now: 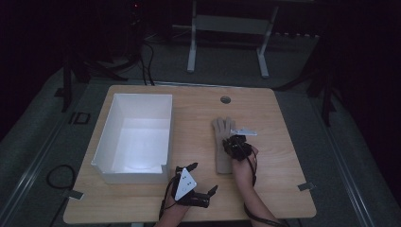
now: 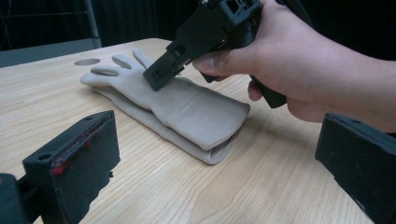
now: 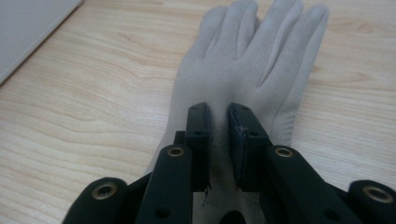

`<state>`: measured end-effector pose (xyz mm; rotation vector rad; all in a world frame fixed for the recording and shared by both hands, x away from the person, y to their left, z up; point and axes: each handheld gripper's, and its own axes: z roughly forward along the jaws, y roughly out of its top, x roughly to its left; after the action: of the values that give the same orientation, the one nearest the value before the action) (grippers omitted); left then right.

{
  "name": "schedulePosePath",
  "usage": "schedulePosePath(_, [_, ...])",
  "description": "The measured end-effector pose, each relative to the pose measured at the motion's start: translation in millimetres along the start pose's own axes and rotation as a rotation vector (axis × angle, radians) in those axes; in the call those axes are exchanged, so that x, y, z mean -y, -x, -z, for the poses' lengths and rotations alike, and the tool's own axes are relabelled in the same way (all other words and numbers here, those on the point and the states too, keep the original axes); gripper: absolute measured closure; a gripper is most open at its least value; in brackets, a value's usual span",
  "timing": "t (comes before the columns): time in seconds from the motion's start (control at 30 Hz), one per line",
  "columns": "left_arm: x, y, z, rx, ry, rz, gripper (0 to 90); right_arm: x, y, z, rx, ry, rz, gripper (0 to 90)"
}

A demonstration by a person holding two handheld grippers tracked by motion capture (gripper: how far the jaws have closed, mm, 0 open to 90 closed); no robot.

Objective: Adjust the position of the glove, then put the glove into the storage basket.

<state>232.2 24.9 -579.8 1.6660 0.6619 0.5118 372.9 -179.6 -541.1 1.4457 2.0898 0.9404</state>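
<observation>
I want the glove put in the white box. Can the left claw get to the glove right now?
Probably yes. The left claw sits open near the table's front edge, with bare wood between it and the glove. But the right claw is already down on the glove's middle, so only the cuff end looks free.

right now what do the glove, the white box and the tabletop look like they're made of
Glove: soft matte fabric, maybe suede-like knit; it creases, and the cuff folds limply. White box: thin matte walls with notched corners, probably foam board or cardboard. Tabletop: pale wood grain with a smooth low sheen, which could be laminate or veneer rather than solid wood.
</observation>
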Motion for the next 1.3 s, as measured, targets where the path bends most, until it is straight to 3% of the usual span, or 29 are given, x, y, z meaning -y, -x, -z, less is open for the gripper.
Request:
schedulePosePath(0.2, [-0.1, 0.6, -0.2, -0.002, -0.002, -0.005, 0.1, 2.9, -0.9, -4.4, -0.009, -0.008, 0.009, 76.2])
schedulePosePath(0.37, [-0.3, 1.1, -0.7, -0.007, -0.006, -0.008, 0.1, 0.4, 3.0, 2.8, -0.028, 0.015, 0.022, 64.0])
schedulePosePath(0.4, [-0.5, 1.4, -0.9, -0.009, -0.009, -0.011, 0.1, -1.8, 6.2, 8.4, -0.045, 0.029, 0.033, 55.5])
schedulePosePath(0.47, [-0.9, 2.1, -1.9, -0.026, -0.018, -0.009, 0.1, -3.1, 8.1, 11.7, -0.054, 0.036, 0.036, 52.8])
schedulePosePath(0.57, [-1.3, 1.2, -2.7, -0.038, -0.027, 0.001, 0.1, -9.1, 19.4, 25.2, -0.076, 0.065, 0.04, 38.2])
schedulePosePath(0.73, [-1.9, -0.8, -4.2, -0.032, -0.038, 0.015, 0.1, -14.3, 35.2, 35.4, -0.154, 0.063, 0.054, 20.2])
schedulePosePath(0.83, [-2.5, 0.4, -5.6, -0.024, -0.05, 0.006, 0.1, -14.0, 42.1, 39.1, -0.166, 0.061, 0.081, 18.1])
schedulePosePath(0.93, [-3.9, 1.3, -9.3, 0.019, -0.081, -0.01, 0.1, -12.0, 49.4, 40.8, -0.218, 0.07, 0.123, 18.1])
schedulePosePath(0.97, [-3.9, 1.3, -9.3, 0.019, -0.081, -0.01, 0.1, -12.0, 49.4, 40.8, -0.218, 0.07, 0.123, 18.1])
schedulePosePath(1.0, [-4.3, 1.4, -10.8, 0.033, -0.078, -0.016, 0.1, -10.3, 53.6, 42.4, -0.214, 0.082, 0.182, 18.1])
schedulePosePath(1.13, [-9.6, 1.1, -14.2, 0.056, -0.098, -0.024, 0.1, -9.5, 58.9, 47.6, -0.205, 0.107, 0.227, 16.8])
schedulePosePath(1.27, [-14.9, 0.2, -17.8, 0.046, -0.133, -0.027, 0.1, -11.8, 63.0, 53.1, -0.208, 0.094, 0.211, 14.3])
schedulePosePath(1.3, [-21.0, -2.4, -23.4, 0.064, -0.184, -0.006, 0.2, -14.4, 66.2, 55.9, -0.218, 0.092, 0.188, 13.6])
